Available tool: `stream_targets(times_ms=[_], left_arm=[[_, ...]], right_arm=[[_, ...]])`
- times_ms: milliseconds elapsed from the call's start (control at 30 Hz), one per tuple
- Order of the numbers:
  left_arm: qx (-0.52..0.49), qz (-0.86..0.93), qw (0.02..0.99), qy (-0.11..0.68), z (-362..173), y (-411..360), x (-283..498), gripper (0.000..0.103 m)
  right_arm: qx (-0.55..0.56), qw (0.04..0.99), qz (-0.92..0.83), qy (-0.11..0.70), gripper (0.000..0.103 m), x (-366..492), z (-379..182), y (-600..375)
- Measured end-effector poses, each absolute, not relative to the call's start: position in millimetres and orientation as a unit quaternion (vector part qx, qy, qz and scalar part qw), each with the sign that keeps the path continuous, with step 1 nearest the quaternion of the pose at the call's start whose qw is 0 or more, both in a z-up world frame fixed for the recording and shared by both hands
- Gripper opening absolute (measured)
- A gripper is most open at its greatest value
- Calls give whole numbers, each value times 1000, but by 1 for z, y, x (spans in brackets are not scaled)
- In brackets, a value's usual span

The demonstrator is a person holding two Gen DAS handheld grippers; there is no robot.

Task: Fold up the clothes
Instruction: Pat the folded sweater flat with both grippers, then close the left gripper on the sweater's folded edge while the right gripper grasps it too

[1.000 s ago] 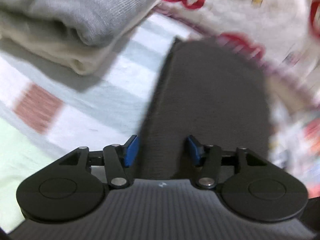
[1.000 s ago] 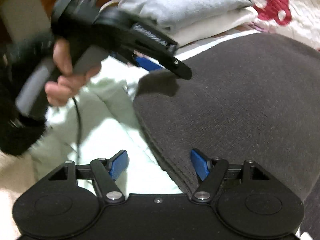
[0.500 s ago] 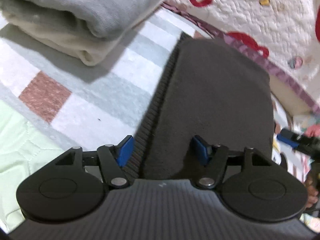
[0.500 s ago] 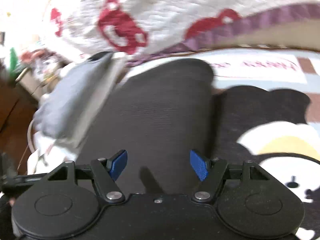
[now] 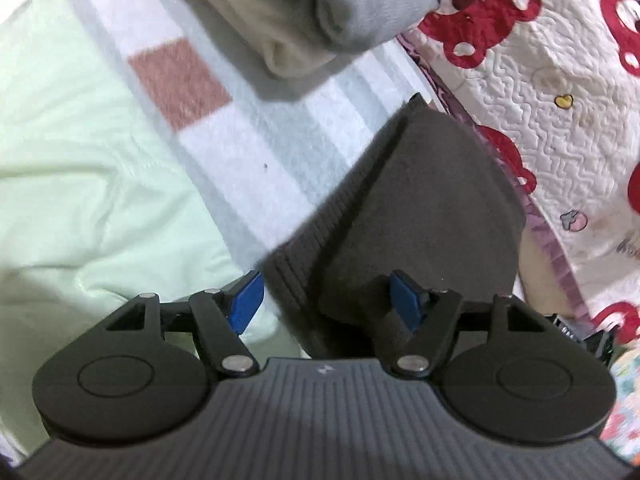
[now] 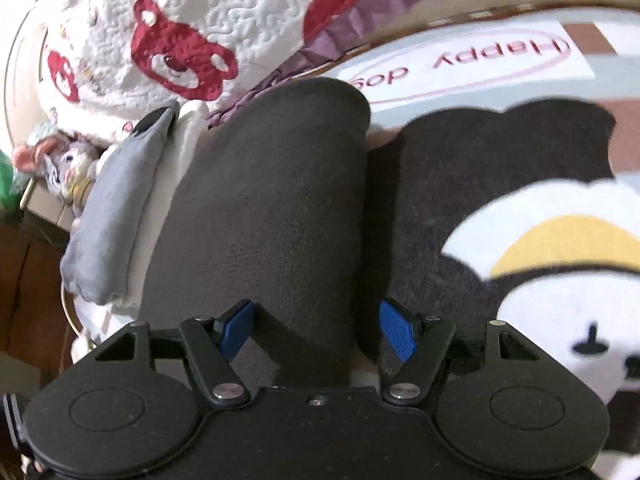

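Our dark knit sweater (image 6: pixel 272 208) lies folded on the bed's patterned blanket (image 5: pixel 248 168), ribbed hem showing; both left tongs (image 5: pixel 326 302) and right tongs (image 6: pixel 316 330) gape wide, empty, beside stacked grey and cream clothes (image 5: pixel 320 4).

Dark grey knit garment (image 5: pixel 432 216) (image 6: pixel 272 208): folded into a compact oblong, ribbed hem showing along one edge, lying flat on the patterned blanket (image 5: pixel 248 152) (image 6: pixel 480 80). Stack of folded clothes (image 5: pixel 312 4) (image 6: pixel 116 208): a light grey piece on top of a cream one, also on the blanket, just beside the dark garment on its far side from the blanket's panda print.
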State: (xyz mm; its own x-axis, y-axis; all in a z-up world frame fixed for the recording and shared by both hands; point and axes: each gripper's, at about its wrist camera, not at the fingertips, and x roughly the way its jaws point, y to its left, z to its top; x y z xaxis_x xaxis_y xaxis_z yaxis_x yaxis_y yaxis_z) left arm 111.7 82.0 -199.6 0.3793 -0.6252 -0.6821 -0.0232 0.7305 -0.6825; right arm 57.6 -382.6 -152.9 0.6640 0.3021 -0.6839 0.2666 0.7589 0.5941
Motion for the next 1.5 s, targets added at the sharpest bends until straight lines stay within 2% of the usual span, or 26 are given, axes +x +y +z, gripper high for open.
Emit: stream_targets(times_ms=[133,233,367,500,533,567,667,767,900,1000,1067,1233,1267,1333,1400,1500], left_arm=[[-307,-203,767,526,-204,75,113,77],[-297,-199,770,528,-205,69,112,78],[-279,-197,783,520,-203,60,111,86],[-253,-233,781,521,-208,43,112,85],[-243,-235,787,516,-208,38,112,82],[-234,-235,793,511,-207,35,111,72],[-209,-230,809,500,-205,28,110,54],[-214,-230,811,493,-205,30,110,47],[-228,-231,812,485,-206,33,111,47],[-242,-231,810,481,-208,37,112,53],[-254,-231,806,483,-212,38,115,61],[-234,-235,819,469,-214,27,117,65],[-215,-235,827,463,-212,23,116,54],[-143,-237,857,434,-198,10,110,43],[-61,-245,886,389,-179,-9,101,41],[-74,-251,889,375,-166,-19,111,40]], right_arm=[[370,838,7,401,74,66,-156,-390],[377,836,10,399,74,68,-158,-391],[386,833,15,396,74,70,-160,-391],[390,832,24,394,74,71,-162,-394],[394,830,27,394,74,72,-163,-395],[398,828,30,394,74,74,-165,-396],[409,822,38,394,74,78,-168,-399],[420,816,45,394,74,82,-172,-401],[422,811,54,401,77,96,-180,-403],[432,806,60,399,79,105,-188,-406],[440,801,67,400,80,111,-192,-407],[423,809,94,398,83,125,-193,-406],[413,816,102,391,81,126,-191,-405],[394,829,118,378,68,129,-186,-403],[370,848,132,357,52,127,-176,-399],[348,868,149,321,46,122,-146,-391]])
